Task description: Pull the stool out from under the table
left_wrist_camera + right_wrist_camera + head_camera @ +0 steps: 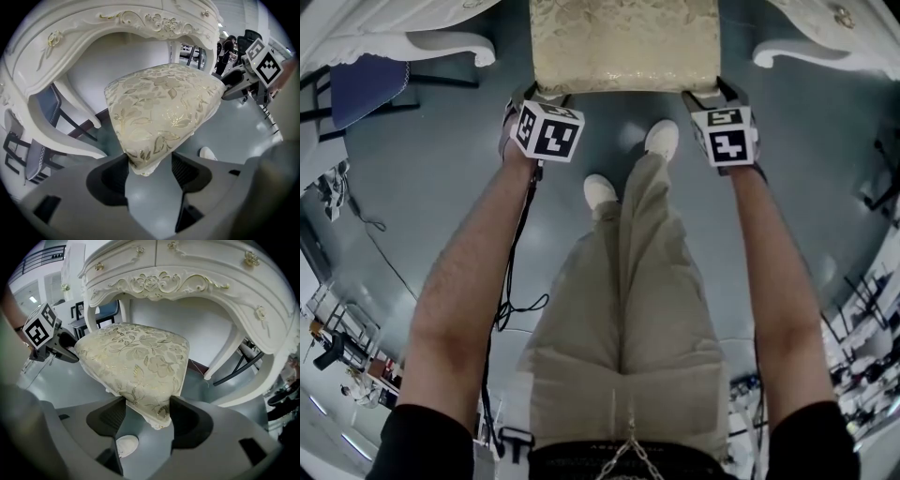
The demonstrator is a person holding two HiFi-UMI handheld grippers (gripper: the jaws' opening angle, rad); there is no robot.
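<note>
Left side: the left hand-held gripper (528, 97) sits at the near left corner of the stool (623, 42). In the left gripper view its jaws are narrow and closed on that corner of the cushion, with the gold-leaf fabric pinched between them. The forearm runs straight back to the body.

Centre: the stool lies directly ahead of both grippers, away from the person. The near edge of its seat runs left to right, spanning the gap from one gripper to the other. Its far part reaches into the knee arch of the white carved table (441, 42), whose curved legs stand to either side of the seat. How deep the far edge goes under the arch I cannot tell from the head view. The stool's legs are not visible in any view.

Right side: the right hand-held gripper (714, 97) holds the near right corner, jaws narrow and closed on the cushion there. Neither hand is nearer, as the two grips are level with each other.

Judgement: the pull runs square to that near edge, straight back toward the person along the grey floor (441, 187). The white shoes (661, 139) stand just behind the seat, in the path. Even tension on both corners should keep the seat from swinging toward a table leg.
</note>
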